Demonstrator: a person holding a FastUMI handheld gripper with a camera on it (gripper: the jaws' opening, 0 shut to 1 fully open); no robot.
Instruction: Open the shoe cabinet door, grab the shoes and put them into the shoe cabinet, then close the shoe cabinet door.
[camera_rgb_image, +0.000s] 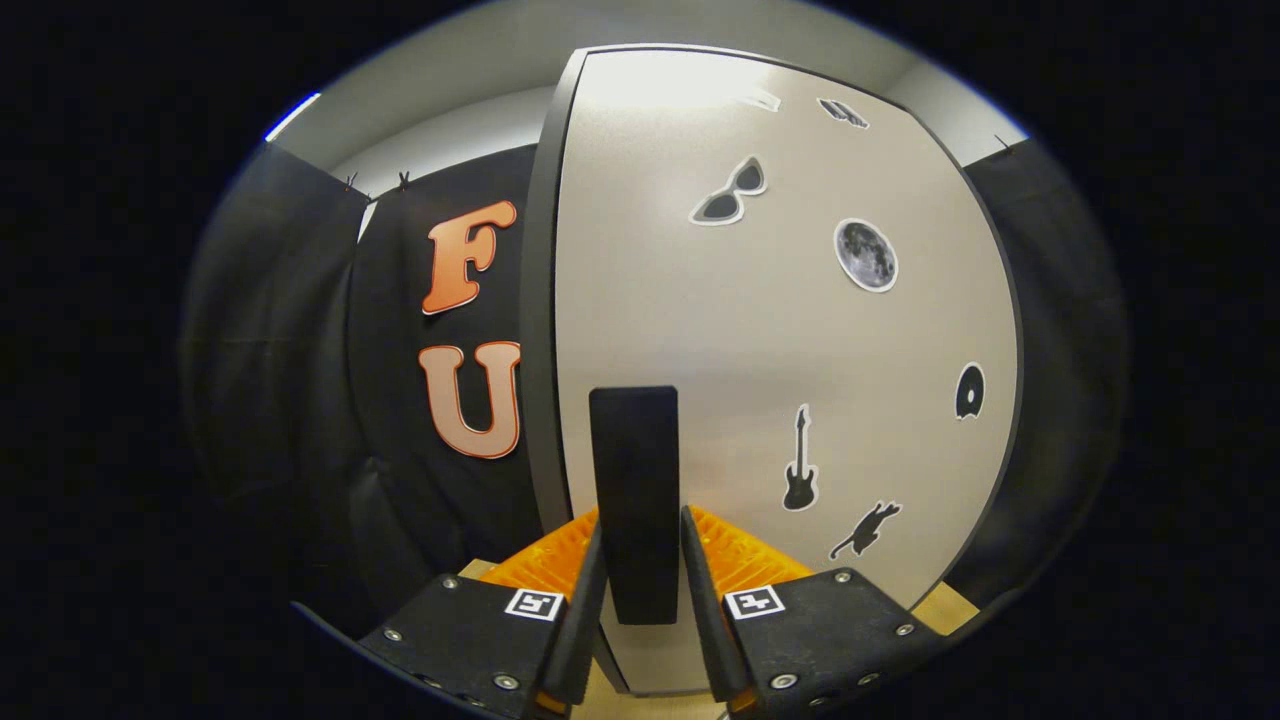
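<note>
Black handle (633, 500): upright bar between the two fingers, both pressing its sides.
Gripper (640, 560): clamped on handle.
Shoe cabinet door (780, 340): pale panel with dark edge, directly ahead, carrying the handle near its left edge.
Stickers: sunglasses (729, 191), moon (866, 255), guitar (799, 462), cat (866, 529), right of handle.
Booth wall (400, 400): black cloth, left of door.

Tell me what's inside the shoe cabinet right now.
Can't tell: the shoe cabinet door covers the inside. Only its sticker-dotted front and black handle show, with the claw closed on that handle.
</note>
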